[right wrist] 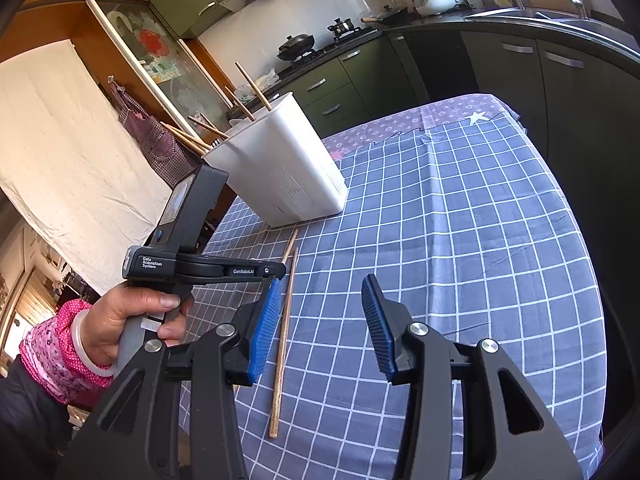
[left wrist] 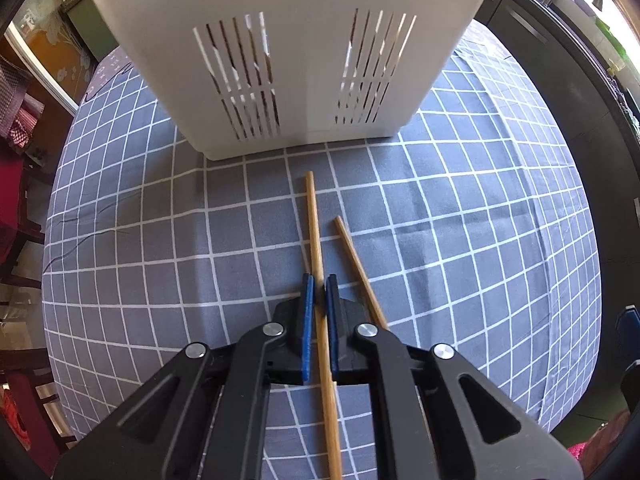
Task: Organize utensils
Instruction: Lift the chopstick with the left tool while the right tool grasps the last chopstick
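Chopstick (left wrist: 316,232) is pinched between the blue ribbed pads of the left hand-held gripper (left wrist: 319,280), its long axis running straight ahead along the fingers, far tip aimed at the foot of the white slotted holder (left wrist: 288,40). A second chopstick (left wrist: 354,256) is seen on the checked cloth just to the right, angled so that its far tip leans in towards the first; whether the two touch cannot be told. Both are slim, round, pale bamboo sticks. From the right wrist view, the long stick (right wrist: 285,328) is laid lengthwise on the worktop (right wrist: 460,240), pointing at the holder (right wrist: 288,172), where more chopsticks (right wrist: 252,90) are stood tilted in smooth white plastic with vent slits. The right hand-held gripper (right wrist: 320,292) is held spread above the grey-blue grid cloth, nothing between its pads. The left hand-held gripper (right wrist: 276,276) is gripped by a hand (right wrist: 132,320) in a pink patterned sleeve (right wrist: 52,352).
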`<action>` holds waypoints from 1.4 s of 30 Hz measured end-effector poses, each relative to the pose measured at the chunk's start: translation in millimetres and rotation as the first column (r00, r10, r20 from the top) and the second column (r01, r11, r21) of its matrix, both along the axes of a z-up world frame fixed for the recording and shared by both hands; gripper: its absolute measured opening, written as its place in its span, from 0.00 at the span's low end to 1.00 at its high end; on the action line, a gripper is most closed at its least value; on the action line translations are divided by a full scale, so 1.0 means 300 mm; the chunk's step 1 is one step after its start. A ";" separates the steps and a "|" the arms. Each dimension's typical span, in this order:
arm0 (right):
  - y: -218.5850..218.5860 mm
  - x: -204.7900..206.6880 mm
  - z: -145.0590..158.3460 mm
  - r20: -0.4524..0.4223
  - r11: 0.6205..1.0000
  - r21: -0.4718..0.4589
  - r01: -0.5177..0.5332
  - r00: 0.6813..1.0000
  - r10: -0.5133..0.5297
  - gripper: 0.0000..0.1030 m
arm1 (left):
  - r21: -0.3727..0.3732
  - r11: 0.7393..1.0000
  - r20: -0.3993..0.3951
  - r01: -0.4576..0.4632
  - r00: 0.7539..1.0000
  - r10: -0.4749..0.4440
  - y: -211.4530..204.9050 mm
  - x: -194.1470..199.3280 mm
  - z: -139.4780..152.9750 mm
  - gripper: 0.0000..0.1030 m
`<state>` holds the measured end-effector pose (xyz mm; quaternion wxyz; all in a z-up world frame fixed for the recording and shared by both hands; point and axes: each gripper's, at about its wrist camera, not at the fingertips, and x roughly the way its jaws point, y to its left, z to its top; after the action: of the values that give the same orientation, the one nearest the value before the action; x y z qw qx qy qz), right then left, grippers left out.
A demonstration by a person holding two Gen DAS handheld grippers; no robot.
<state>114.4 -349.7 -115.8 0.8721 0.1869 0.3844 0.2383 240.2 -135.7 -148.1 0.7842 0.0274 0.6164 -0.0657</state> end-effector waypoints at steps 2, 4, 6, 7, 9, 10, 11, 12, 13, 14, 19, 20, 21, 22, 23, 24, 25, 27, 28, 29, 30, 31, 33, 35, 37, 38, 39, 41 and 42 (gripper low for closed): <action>0.014 0.002 0.003 -0.002 1.000 -0.011 -0.012 1.000 0.012 0.41 | -0.011 1.000 0.013 0.004 1.000 -0.004 0.028 -0.018 0.014 0.06; 0.031 0.007 0.003 -0.008 0.999 -0.022 -0.024 1.000 0.023 0.41 | -0.030 1.000 0.049 0.009 0.999 -0.008 0.058 -0.043 0.044 0.06; 0.049 0.013 0.002 -0.014 0.999 -0.031 -0.031 0.999 0.031 0.42 | -0.062 0.998 0.092 0.020 0.996 -0.014 0.108 -0.067 0.070 0.06; 0.057 0.016 0.001 -0.016 0.999 -0.034 -0.034 0.999 0.033 0.42 | -0.080 0.997 0.115 0.021 0.993 -0.012 0.127 -0.083 0.093 0.06; 0.079 0.021 -0.002 -0.021 0.998 -0.042 -0.043 0.999 0.042 0.42 | -0.113 0.993 0.164 0.030 0.986 -0.012 0.162 -0.115 0.143 0.06; 0.092 0.023 -0.002 -0.023 0.998 -0.048 -0.050 0.999 0.049 0.42 | -0.125 0.991 0.190 0.037 0.982 -0.013 0.178 -0.133 0.168 0.06; 0.105 0.024 -0.002 -0.025 0.997 -0.057 -0.058 0.998 0.057 0.42 | -0.131 0.991 0.216 0.041 0.976 -0.012 0.194 -0.152 0.193 0.06; 0.118 0.026 -0.001 -0.028 0.995 -0.067 -0.067 0.997 0.065 0.42 | -0.143 0.988 0.243 0.050 0.970 -0.014 0.207 -0.170 0.220 0.05; 0.133 0.029 -0.001 -0.031 0.994 -0.078 -0.076 0.997 0.074 0.42 | -0.155 0.986 0.269 0.060 0.963 -0.016 0.224 -0.191 0.247 0.06; 0.150 0.034 0.000 -0.035 0.992 -0.091 -0.088 0.996 0.085 0.42 | -0.157 0.985 0.295 0.067 0.955 -0.018 0.236 -0.209 0.272 0.05; 0.254 0.091 -0.013 -0.096 0.968 -0.173 -0.184 0.981 0.169 0.43 | -0.162 0.981 0.421 0.103 0.907 -0.026 0.304 -0.302 0.382 0.05; 0.276 0.104 -0.021 -0.109 0.960 -0.191 -0.203 0.977 0.184 0.43 | -0.164 0.980 0.445 0.109 0.895 -0.026 0.313 -0.318 0.397 0.05; 0.299 0.118 -0.029 -0.126 0.952 -0.213 -0.220 0.972 0.197 0.43 | -0.161 0.980 0.468 0.114 0.883 -0.026 0.320 -0.334 0.412 0.05; 0.319 0.128 -0.037 -0.140 0.942 -0.238 -0.237 0.968 0.208 0.43 | -0.158 0.980 0.490 0.120 0.872 -0.028 0.327 -0.347 0.423 0.05; 0.341 0.139 -0.048 -0.156 0.931 -0.263 -0.254 0.963 0.219 0.43 | -0.157 0.980 0.509 0.125 0.860 -0.028 0.333 -0.361 0.433 0.05; 0.365 0.152 -0.058 -0.175 0.919 -0.286 -0.272 0.957 0.230 0.43 | -0.155 0.980 0.527 0.129 0.849 -0.028 0.338 -0.376 0.443 0.05; 0.387 0.164 -0.069 -0.193 0.906 -0.306 -0.291 0.951 0.240 0.43 | -0.152 0.979 0.541 0.134 0.840 -0.031 0.341 -0.387 0.448 0.05; 0.434 0.188 -0.087 -0.229 0.878 -0.345 -0.333 0.937 0.265 0.43 | -0.149 0.978 0.558 0.146 0.829 -0.039 0.342 -0.405 0.455 0.05; 0.451 0.205 -0.097 -0.246 0.866 -0.362 -0.344 0.932 0.267 0.43 | -0.149 0.977 0.564 0.150 0.825 -0.040 0.344 -0.412 0.457 0.05; 0.471 0.220 -0.103 -0.262 0.851 -0.386 -0.356 0.927 0.270 0.43 | -0.148 0.977 0.567 0.155 0.823 -0.045 0.344 -0.421 0.462 0.05; 0.492 0.234 -0.109 -0.277 0.836 -0.405 -0.371 0.921 0.275 0.43 | -0.148 0.976 0.571 0.160 0.820 -0.048 0.345 -0.426 0.465 0.05; 0.507 0.247 -0.115 -0.290 0.823 -0.418 -0.384 0.915 0.279 0.43 | -0.145 0.976 0.576 0.162 0.816 -0.050 0.346 -0.432 0.468 0.05; 0.539 0.272 -0.123 -0.316 0.799 -0.446 -0.403 0.906 0.281 0.43 | -0.136 0.976 0.585 0.169 0.809 -0.058 0.346 -0.443 0.473 0.05; 0.573 0.297 -0.136 -0.342 0.774 -0.475 -0.419 0.898 0.276 0.39 | -0.139 0.976 0.588 0.170 0.807 -0.057 0.350 -0.452 0.475 0.05; 0.600 0.311 -0.150 -0.360 0.741 -0.515 -0.430 0.893 0.268 0.37 | -0.137 0.975 0.589 0.174 0.806 -0.061 0.352 -0.459 0.477 0.05; 0.613 0.317 -0.159 -0.371 0.727 -0.530 -0.437 0.890 0.265 0.37 | -0.136 0.975 0.590 0.174 0.805 -0.061 0.351 -0.462 0.477 0.05; 0.622 0.322 -0.169 -0.384 0.715 -0.538 -0.446 0.885 0.263 0.35 | -0.134 0.975 0.590 0.176 0.805 -0.064 0.352 -0.462 0.477 0.05; 0.646 0.327 -0.185 -0.403 0.694 -0.552 -0.463 0.876 0.264 0.31 | -0.136 0.974 0.588 0.179 0.806 -0.066 0.355 -0.463 0.475 0.05; 0.654 0.329 -0.191 -0.411 0.686 -0.556 -0.468 0.873 0.263 0.30 | -0.137 0.974 0.587 0.180 0.806 -0.067 0.354 -0.462 0.473 0.05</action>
<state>213.2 -153.4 -172.9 0.7474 -0.1694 0.5988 0.2326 101.6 -29.5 -6.2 0.9274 0.0130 0.3366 -0.1625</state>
